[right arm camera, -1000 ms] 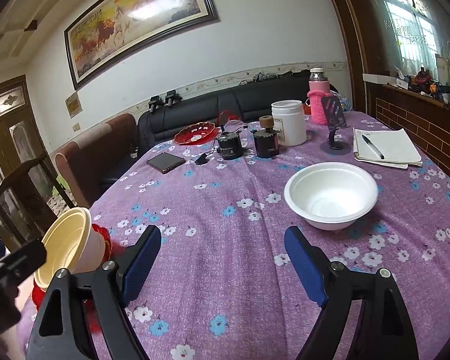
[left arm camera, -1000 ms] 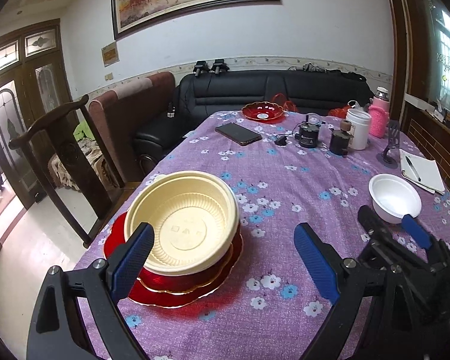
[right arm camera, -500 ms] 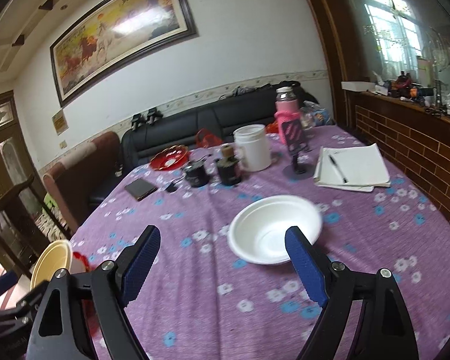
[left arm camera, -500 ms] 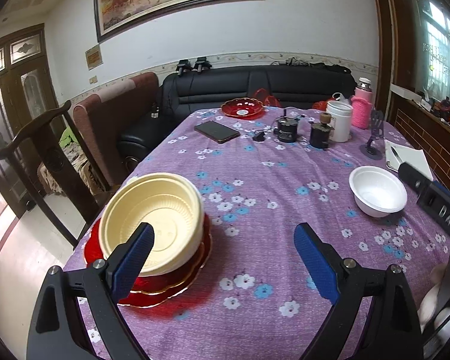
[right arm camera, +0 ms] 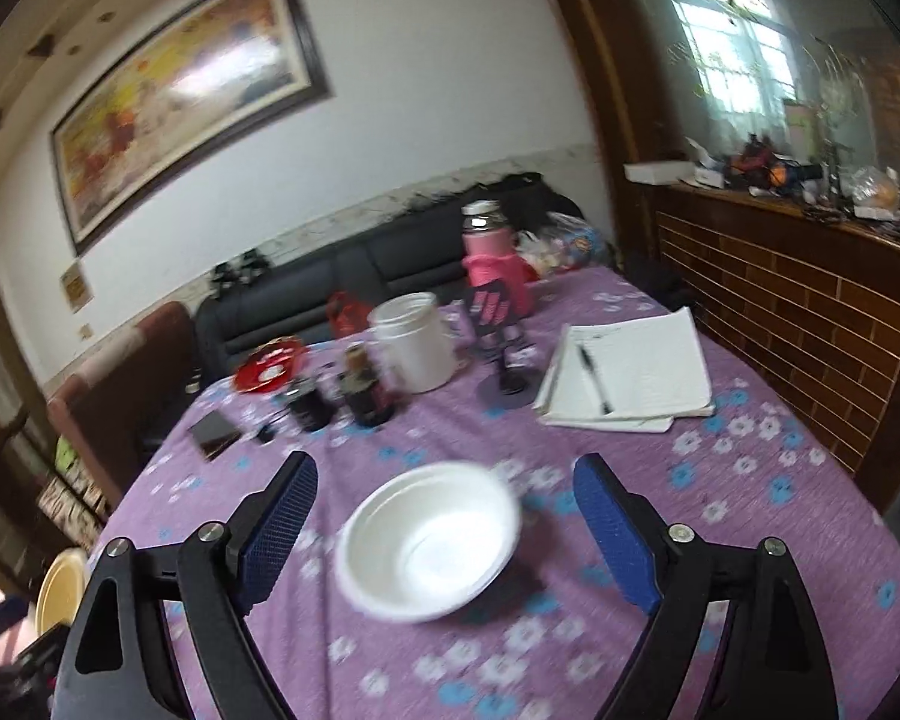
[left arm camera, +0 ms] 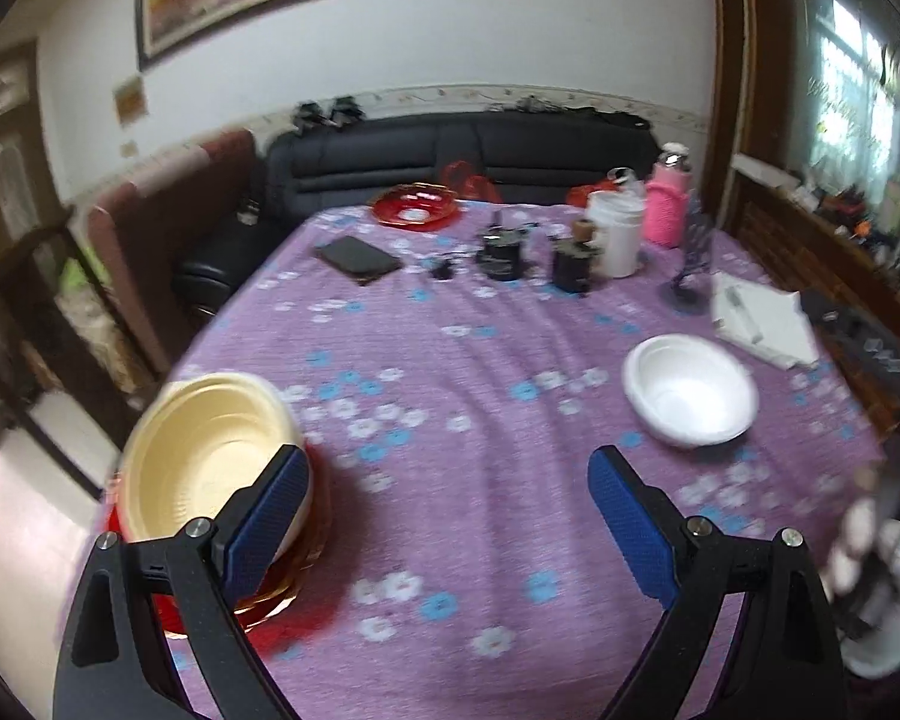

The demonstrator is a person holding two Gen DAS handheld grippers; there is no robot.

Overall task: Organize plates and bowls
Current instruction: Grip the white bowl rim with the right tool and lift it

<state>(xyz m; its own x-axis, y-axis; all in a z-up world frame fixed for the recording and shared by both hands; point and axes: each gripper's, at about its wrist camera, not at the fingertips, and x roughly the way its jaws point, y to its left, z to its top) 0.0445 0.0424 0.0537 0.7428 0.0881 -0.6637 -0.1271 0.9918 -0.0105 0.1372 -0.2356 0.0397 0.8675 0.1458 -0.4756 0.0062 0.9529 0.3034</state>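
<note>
Two bowls matter here. My white bowl (right arm camera: pixel 429 540) sits on the purple cloth (right arm camera: pixel 720 510), framed between my right gripper (right arm camera: pixel 444 525) fingers, which are spread wide, grip nothing and are apart from the rim. The cream bowl (left arm camera: pixel 210 456) rests on red plates (left arm camera: pixel 264 594) at eight o'clock from the table's middle, behind my left gripper (left arm camera: pixel 450 516), also wide and empty. I judge I should lower the right jaws squarely over one rim wall, close gently so the thin bowl neither tips nor slides, then carry it to the stack.
</note>
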